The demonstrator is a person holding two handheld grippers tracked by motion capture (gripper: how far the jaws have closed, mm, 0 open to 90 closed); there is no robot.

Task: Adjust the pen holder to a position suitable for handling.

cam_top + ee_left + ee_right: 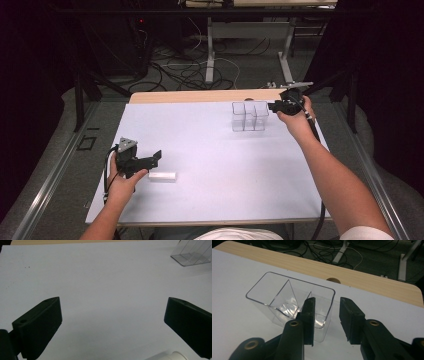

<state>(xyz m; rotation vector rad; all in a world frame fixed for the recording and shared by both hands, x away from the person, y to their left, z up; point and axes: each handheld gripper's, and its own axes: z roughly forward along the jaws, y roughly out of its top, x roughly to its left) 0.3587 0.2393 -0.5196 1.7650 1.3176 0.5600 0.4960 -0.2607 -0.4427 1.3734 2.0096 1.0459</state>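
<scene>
A clear plastic organizer [249, 116] with three compartments stands at the back right of the white table top [215, 165]. My right gripper [273, 106] is at its right end, open. In the right gripper view the right gripper [327, 301] has one jaw over the end compartment and the other outside, with the end wall of the organizer [287, 300] between them, untouched. A small white oblong piece [162, 176] lies at the front left. My left gripper [155, 159] hovers just above and behind it, wide open [113, 303], with the white piece [172, 356] at the lower right edge.
A bare wooden strip [367, 280] with a round cable hole [333, 280] runs along the table's back edge. Beyond it are table legs and cables on the floor [200, 70]. The organizer [192, 253] appears far off in the left gripper view.
</scene>
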